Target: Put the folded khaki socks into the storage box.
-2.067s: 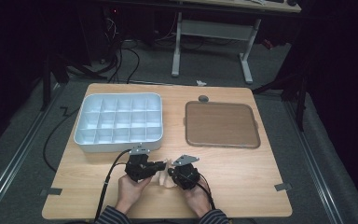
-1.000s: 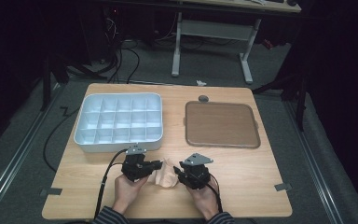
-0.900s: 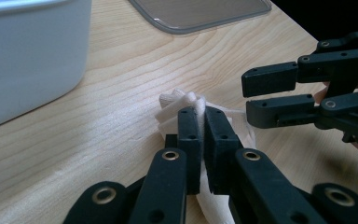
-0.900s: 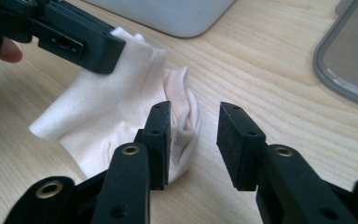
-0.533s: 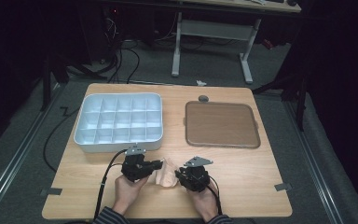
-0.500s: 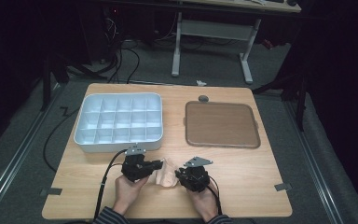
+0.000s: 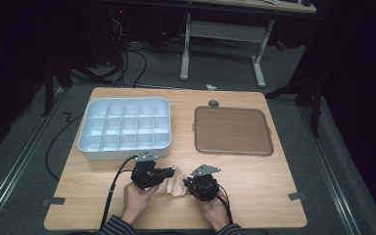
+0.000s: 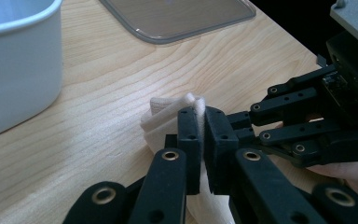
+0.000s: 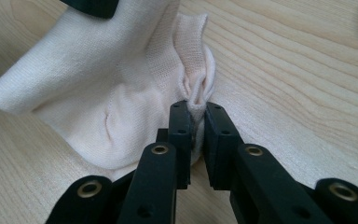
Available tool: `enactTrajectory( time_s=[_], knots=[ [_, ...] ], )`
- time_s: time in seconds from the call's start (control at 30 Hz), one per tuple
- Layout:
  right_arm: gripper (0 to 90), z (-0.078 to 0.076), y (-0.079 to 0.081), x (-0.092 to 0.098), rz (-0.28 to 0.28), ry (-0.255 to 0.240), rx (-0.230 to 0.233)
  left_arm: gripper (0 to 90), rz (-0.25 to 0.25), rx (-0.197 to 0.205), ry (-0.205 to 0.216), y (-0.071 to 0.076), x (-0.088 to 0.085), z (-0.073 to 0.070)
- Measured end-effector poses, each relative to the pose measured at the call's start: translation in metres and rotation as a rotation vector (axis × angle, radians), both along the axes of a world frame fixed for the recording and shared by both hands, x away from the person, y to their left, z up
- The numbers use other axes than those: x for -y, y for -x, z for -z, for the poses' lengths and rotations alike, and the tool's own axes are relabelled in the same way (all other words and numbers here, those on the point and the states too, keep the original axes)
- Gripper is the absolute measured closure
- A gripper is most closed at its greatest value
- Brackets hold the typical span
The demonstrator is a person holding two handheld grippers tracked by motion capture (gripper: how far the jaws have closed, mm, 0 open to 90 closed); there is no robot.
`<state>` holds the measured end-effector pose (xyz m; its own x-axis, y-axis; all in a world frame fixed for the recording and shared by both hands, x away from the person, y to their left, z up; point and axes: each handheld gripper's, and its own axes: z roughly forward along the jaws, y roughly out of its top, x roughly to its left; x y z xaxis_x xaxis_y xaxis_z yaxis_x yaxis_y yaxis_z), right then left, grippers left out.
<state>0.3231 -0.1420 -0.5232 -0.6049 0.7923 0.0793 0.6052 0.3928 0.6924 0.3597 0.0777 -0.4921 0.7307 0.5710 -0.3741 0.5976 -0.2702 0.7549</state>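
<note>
A cream-coloured sock (image 7: pixel 176 180) lies bunched on the wooden tabletop (image 7: pixel 254 171) near its front edge, between the two grippers and in front of the white compartment tray (image 7: pixel 124 128). The left gripper (image 8: pixel 198 140) has its fingers (image 8: pixel 188 140) closed tight on a fold of the sock's knit, with the cloth pinched between the pads and a rolled edge standing up just past the tips. The right gripper (image 9: pixel 196 140) faces it from the other side; its fingers (image 9: pixel 181 135) have just been closing and now pinch a puckered ridge of the sock's fabric, with a narrow gap left between the pads where the cloth sits. In the high view the two grippers (image 7: pixel 149 174) (image 7: pixel 201 183) sit close together, each held in a hand, with the sock stretched between them. A brown flat lid (image 7: pixel 233 130) rests on the tabletop to the right of the tray, well apart from the sock.
</note>
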Motion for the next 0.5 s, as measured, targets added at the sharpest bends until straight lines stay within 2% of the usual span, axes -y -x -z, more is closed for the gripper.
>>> enactTrajectory(
  time_s=[0.5],
  knots=[
    [82.9, 0.001, -0.001, -0.002, -0.026, 0.013, 0.016, 85.6, 0.055, 0.032, -0.02, -0.004, 0.017, -0.007]
  ],
)
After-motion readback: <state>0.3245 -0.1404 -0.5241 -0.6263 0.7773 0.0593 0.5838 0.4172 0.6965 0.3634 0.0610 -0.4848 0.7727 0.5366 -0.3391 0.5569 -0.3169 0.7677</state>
